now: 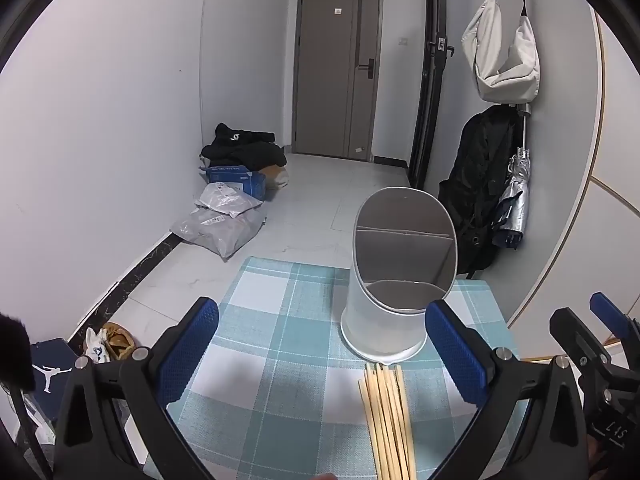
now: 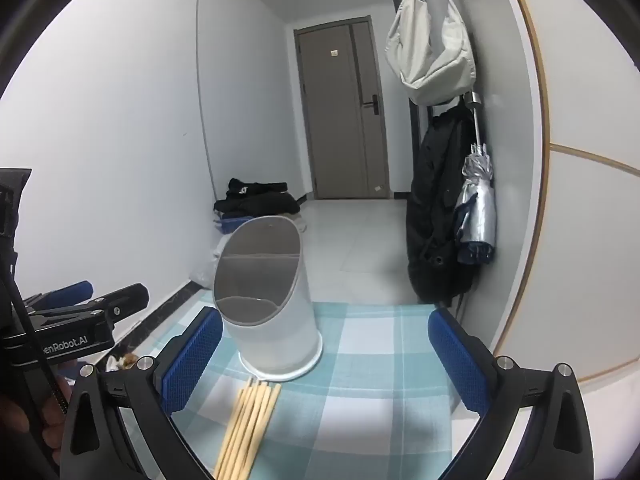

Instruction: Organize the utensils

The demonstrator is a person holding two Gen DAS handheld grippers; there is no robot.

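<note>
A white utensil holder point(image 1: 384, 312) with a slanted grey-lined opening and an inner divider stands upright on the blue checked tablecloth point(image 1: 280, 360). It looks empty. A bundle of several wooden chopsticks point(image 1: 386, 420) lies flat just in front of it. My left gripper point(image 1: 320, 344) is open and empty, above the cloth, with the chopsticks between its fingers toward the right one. In the right wrist view the holder point(image 2: 272, 312) and chopsticks point(image 2: 248, 424) sit left of centre. My right gripper point(image 2: 324, 356) is open and empty; the chopsticks lie by its left finger.
The table's far edge point(image 1: 360, 268) drops to a tiled floor. Parcels and dark clothes point(image 1: 236, 184) lie by the left wall. A backpack and umbrella point(image 1: 488, 188) hang at the right wall beside the table. The other gripper point(image 1: 592, 344) shows at the right edge.
</note>
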